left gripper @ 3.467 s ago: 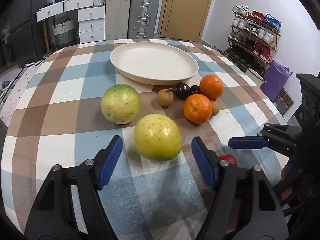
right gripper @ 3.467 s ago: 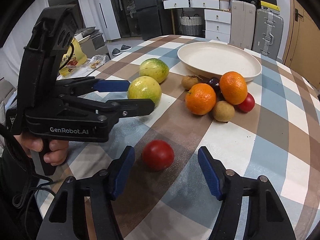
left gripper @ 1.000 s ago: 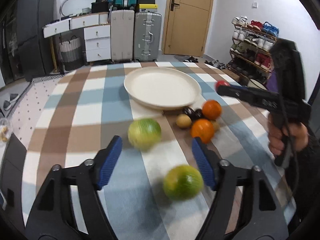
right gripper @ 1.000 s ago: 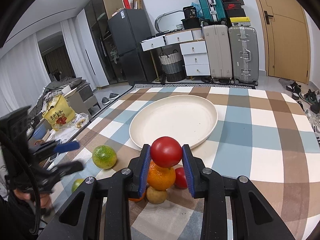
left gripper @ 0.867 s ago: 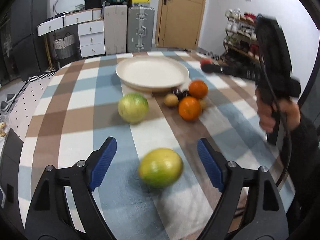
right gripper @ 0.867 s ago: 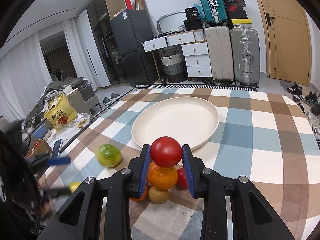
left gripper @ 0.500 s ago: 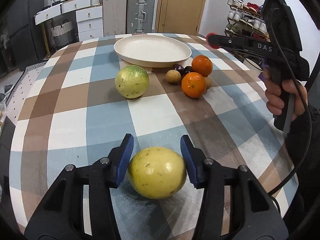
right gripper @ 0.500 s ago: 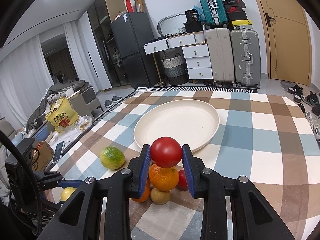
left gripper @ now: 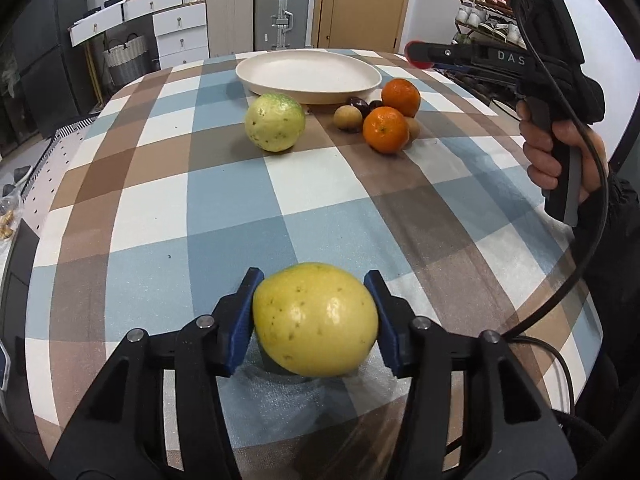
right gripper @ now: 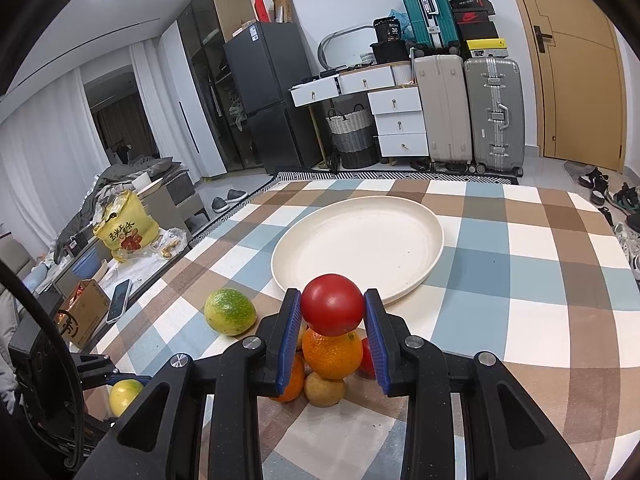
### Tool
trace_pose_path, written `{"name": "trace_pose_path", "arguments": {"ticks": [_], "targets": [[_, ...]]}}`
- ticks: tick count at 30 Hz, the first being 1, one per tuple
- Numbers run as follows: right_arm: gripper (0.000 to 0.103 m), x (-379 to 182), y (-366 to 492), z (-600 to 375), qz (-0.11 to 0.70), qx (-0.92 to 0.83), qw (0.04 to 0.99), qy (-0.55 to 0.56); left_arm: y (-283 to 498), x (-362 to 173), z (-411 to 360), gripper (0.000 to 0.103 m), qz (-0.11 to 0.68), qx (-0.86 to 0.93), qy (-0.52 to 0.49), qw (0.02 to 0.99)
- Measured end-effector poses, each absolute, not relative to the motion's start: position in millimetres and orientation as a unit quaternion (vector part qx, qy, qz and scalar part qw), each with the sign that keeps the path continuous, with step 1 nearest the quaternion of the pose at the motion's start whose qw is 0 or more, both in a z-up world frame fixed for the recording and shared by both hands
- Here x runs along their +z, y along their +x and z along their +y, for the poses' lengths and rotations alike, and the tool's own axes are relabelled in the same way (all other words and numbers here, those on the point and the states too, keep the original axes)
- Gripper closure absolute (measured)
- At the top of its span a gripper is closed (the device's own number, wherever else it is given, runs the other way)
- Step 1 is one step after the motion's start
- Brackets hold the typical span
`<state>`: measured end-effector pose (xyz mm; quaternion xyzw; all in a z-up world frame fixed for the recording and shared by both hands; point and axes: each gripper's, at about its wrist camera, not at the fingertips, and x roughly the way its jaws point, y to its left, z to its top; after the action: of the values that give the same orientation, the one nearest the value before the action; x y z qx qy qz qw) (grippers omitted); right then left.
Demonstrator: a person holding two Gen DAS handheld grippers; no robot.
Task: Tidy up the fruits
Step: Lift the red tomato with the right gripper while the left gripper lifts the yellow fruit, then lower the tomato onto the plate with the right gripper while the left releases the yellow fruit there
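Two grippers, right? What is in the left one, asks the first child.

The left gripper (left gripper: 314, 292) has a big yellow fruit (left gripper: 316, 320) between its blue pads (left gripper: 242, 320), says the second. Both pads touch the fruit, and the jaws are opening a little.

Where is that fruit?

Close to the near edge of the table (left gripper: 224, 200). I cannot tell if it sits on the checked cloth or hangs just above it.

And the right one?

The right gripper (right gripper: 332, 300) is squeezed tight on a round red fruit (right gripper: 332, 310). It holds the fruit up in the air, over a little heap of fruit. A hand (left gripper: 560, 152) grips its black handle, out by the right edge of the table.

What is in the heap?

Two oranges (left gripper: 386, 129), some small brown fruits (left gripper: 347, 118), some dark ones (left gripper: 358, 103) and one more red one (right gripper: 367, 358). They all sit close together, just beside the plate.

Where is the plate?

The big cream plate (right gripper: 436, 248) lies near the far edge of the table. Nothing is on it.

Any more fruit?

Yes, a green and yellow fruit (left gripper: 275, 122). It sits on the cloth by itself, just to the left of the heap and near the plate's rim. It is well apart from the yellow one.
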<state>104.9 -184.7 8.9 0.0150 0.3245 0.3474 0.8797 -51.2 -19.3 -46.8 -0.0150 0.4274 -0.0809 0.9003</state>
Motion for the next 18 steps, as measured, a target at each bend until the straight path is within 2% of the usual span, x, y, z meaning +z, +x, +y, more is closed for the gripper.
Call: {"name": "trace_pose_path", "arguments": {"ticks": [6,18], "targets": [[0.071,8.9,104.9,-183.5,0.326,0.347,0.879,0.013,-37.7,-30.8,-17.3,0.054,0.402,-0.077,-0.024,0.912],[0.071,7.7,103.5,-181.5,0.33,0.347,0.878,0.013,48.1,7.6,-32.3,0.054,0.332,-0.07,-0.023,0.941]]}}
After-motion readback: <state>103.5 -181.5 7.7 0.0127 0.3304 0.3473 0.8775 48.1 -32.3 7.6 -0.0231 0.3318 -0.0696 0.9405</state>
